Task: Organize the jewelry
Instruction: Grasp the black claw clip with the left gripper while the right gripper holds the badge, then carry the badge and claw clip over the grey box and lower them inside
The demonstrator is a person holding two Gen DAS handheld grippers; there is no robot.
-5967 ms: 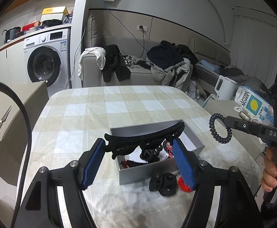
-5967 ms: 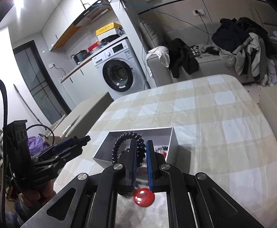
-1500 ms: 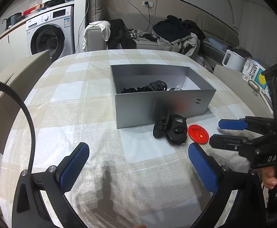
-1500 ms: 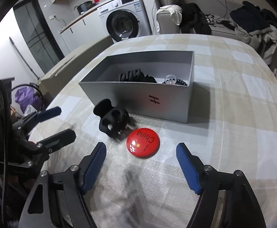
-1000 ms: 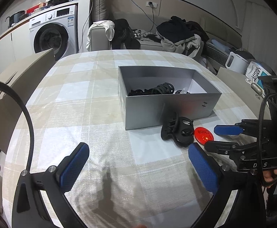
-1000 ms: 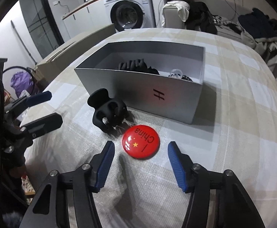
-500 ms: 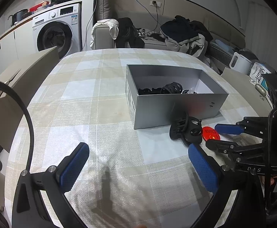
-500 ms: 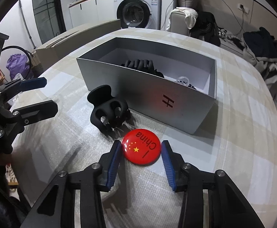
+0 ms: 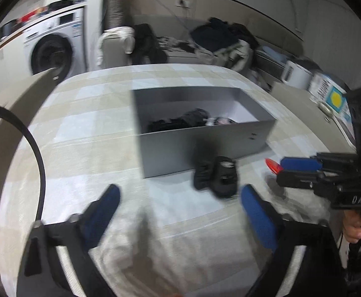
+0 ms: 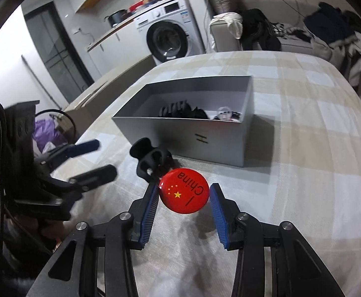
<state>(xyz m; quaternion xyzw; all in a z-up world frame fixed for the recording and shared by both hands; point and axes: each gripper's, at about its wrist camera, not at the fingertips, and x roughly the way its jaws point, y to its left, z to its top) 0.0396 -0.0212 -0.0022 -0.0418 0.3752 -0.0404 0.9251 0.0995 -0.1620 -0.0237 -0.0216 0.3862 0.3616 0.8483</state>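
Starting at your left, your left gripper hangs with its jaws spread wide and nothing between them, its blue pads low over the checked tablecloth toward the table's near edge. Just ahead of that gap and a little right of its middle, the black claw clip lies on the cloth, close against the near wall of the grey box, which sits mid-table with dark hair pieces in its bottom. Further right, your right gripper has the red China badge pinched by its rim between both blue pads, lifted off the cloth and tilted with its face toward the camera; its shadow falls on the cloth below. From the left wrist view the badge shows only as a red sliver at those fingertips, just right of the clip and near the box's right front corner. Your hand grips that handle at the table's right edge.
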